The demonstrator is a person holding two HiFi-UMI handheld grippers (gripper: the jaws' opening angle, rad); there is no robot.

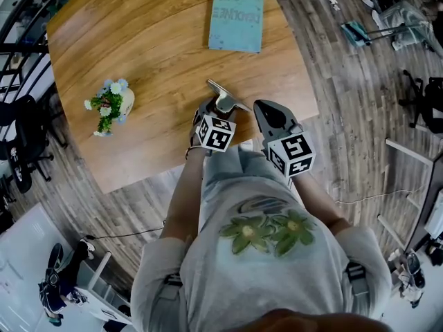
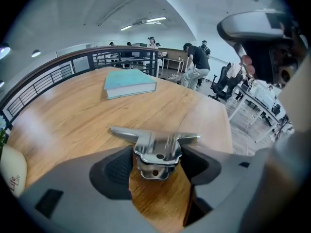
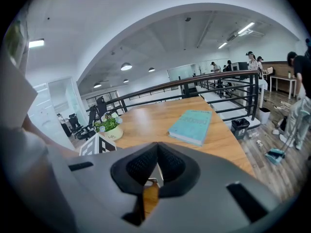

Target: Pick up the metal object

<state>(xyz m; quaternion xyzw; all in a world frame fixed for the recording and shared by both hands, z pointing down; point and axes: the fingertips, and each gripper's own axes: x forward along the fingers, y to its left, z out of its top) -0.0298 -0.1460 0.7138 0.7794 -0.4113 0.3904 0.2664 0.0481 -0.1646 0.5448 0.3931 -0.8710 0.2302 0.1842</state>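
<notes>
The metal object (image 1: 225, 99) is a shiny chrome cleat with two arms, at the near edge of the round wooden table (image 1: 159, 47). My left gripper (image 1: 221, 108) has its jaws on either side of the cleat's base. In the left gripper view both dark jaws touch the sides of the cleat (image 2: 155, 152), so the left gripper (image 2: 158, 160) is shut on it, with the table's wood showing just beneath. My right gripper (image 1: 267, 109) hovers close to the right of it; in the right gripper view its pads meet, so the right gripper (image 3: 156, 160) is shut and holds nothing.
A teal book (image 1: 237, 18) lies at the table's far side. A small pot of flowers (image 1: 111, 106) stands at the left. Beyond the table's right edge is plank floor with chairs and clutter. People stand at desks in the far background.
</notes>
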